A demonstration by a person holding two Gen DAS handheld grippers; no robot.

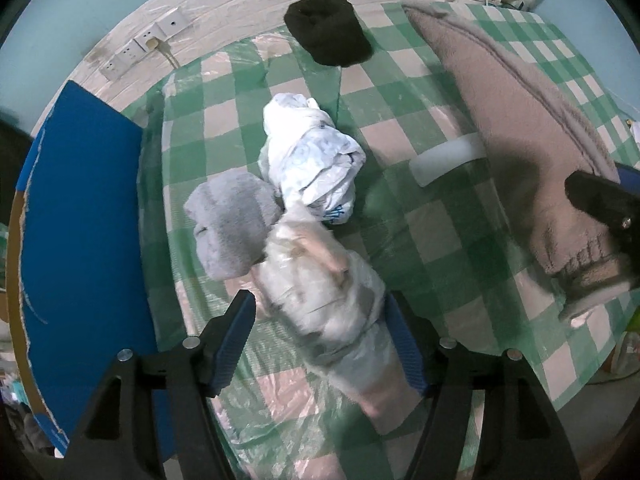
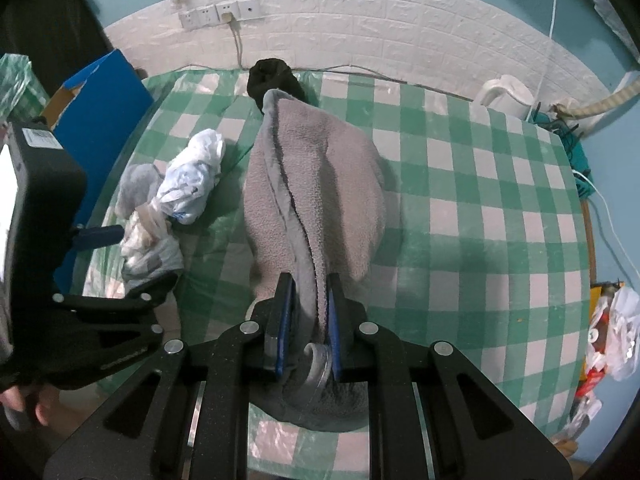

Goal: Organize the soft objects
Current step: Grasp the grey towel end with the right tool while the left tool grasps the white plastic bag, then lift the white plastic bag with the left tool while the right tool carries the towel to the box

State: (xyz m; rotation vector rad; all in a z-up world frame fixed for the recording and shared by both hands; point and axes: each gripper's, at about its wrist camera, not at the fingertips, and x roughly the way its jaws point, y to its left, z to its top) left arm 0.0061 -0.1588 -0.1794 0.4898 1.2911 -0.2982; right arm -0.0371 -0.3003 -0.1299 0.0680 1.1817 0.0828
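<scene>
Straddling the plastic-wrapped bundle on the table's near left, the left tool stands apart, seemingly not yet pressing; its long axis runs near-to-far. The right tool is clamped on the grey fleece.

Honestly a lot is murky here. The plastic-wrapped bundle between the left gripper fingers is smeared by motion blur, so can't tell if the pads touch it or what's inside. The grey fleece towel hides the white block partly, and its near end drops out of sight under the right gripper. The black sock roll beyond it is half covered. Blue box left of the left tongs is cut off by the edge.
</scene>
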